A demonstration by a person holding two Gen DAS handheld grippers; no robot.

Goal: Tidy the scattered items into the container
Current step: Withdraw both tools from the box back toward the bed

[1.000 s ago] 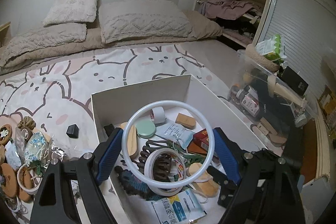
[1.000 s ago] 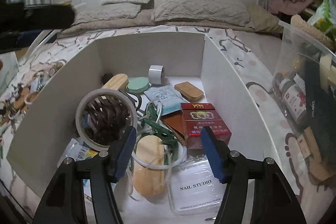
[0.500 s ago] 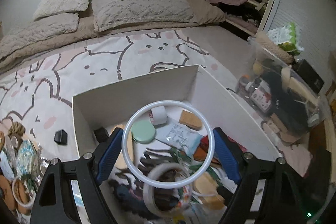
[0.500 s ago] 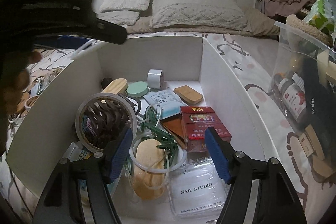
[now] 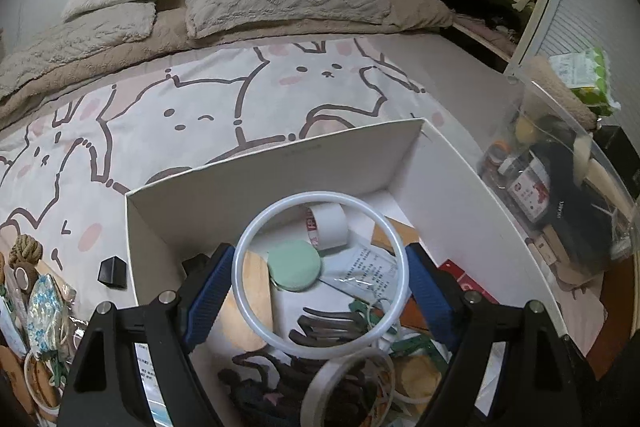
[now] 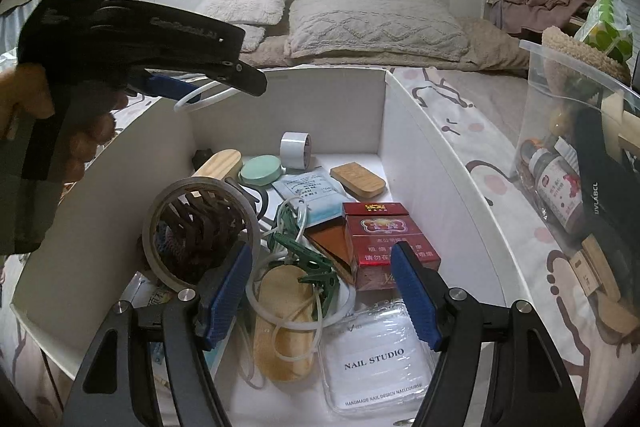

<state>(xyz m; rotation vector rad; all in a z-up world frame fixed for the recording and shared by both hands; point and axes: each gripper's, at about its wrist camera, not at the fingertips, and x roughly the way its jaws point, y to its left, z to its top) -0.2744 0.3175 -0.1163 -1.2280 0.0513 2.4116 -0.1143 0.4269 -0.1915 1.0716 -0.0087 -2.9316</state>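
We hold the left gripper point(image 5: 320, 283) over the white box point(image 5: 276, 167), and its two blue pads pinch a white ring point(image 5: 320, 283) from both sides. The ring hangs above the inside of the box, not yet lying on the things there. In the right wrist view we see the same gripper from the side, above the left wall of the box, with the hand point(image 6: 76, 131) around its handle and a piece of the ring point(image 6: 200, 91) showing under it.

The right gripper point(image 6: 322, 287) is spread, and nothing is between its pads. It hovers over the near part of the box, above a wooden oval piece point(image 6: 284, 327) and a green clip point(image 6: 308, 259).

Inside the box we see a roll of clear tape point(image 6: 200, 227) leaning near the left wall, a red packet point(image 6: 384, 239) toward the right wall, a clear case with the words NAIL STUDIO point(image 6: 376, 359) at the near wall, and a green round tin point(image 6: 262, 169) and a small white tape roll point(image 6: 296, 145) close to the far wall.

Some things are outside the box, on the bed cover to its left: a small black block point(image 5: 113, 271) just beside the wall, and farther left a patterned pouch point(image 5: 44, 303) and a knotted rope point(image 5: 26, 247). To the right of the box stands a clear bin point(image 5: 560, 163).
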